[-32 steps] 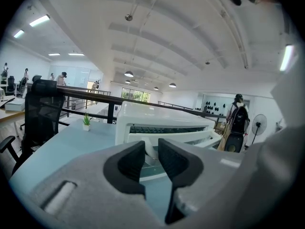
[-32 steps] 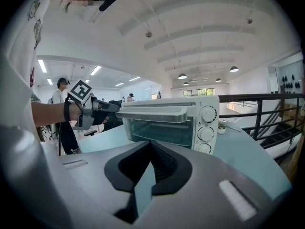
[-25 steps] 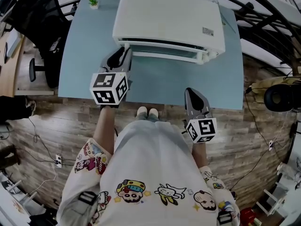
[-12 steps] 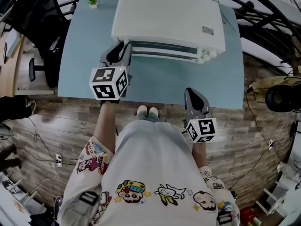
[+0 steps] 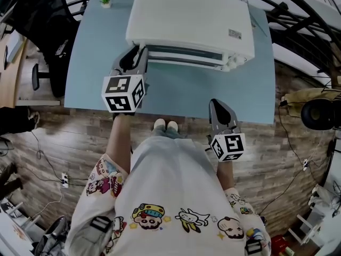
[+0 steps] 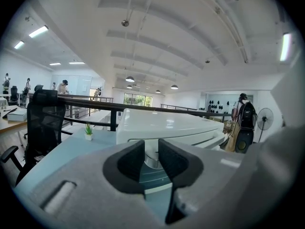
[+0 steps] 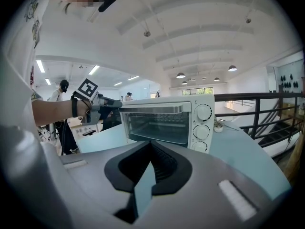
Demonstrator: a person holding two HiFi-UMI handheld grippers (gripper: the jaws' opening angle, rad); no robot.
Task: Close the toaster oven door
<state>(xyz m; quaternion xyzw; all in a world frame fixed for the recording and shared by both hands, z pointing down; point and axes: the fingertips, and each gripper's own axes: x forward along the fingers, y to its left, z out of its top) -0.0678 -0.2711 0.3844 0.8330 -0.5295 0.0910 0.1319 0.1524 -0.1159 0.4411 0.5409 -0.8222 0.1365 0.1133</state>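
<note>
A white toaster oven (image 5: pixel 192 17) stands at the back of a light-blue table (image 5: pixel 181 95). Its glass door (image 7: pixel 155 125) is up against the front, with the handle bar (image 7: pixel 152 109) along its top edge. My left gripper (image 5: pixel 139 55) is at the handle's left end, which sits between the tips; its jaws are opening slightly. The left gripper view looks across the oven's roof (image 6: pixel 162 125) over the left gripper (image 6: pixel 151 151). My right gripper (image 5: pixel 221 111) hangs shut and empty over the table's near edge, facing the oven front from the right gripper view (image 7: pixel 150 149).
Three knobs (image 7: pixel 204 112) run down the oven's right panel. A small potted plant (image 5: pixel 105 1) sits at the table's far left corner. A black office chair (image 5: pixel 40 15) stands left of the table, and a black railing (image 5: pixel 298 20) runs along the right behind it.
The oven door has swung up from partly open to against the oven front. My left gripper moved forward with the handle. The right gripper stayed put.
</note>
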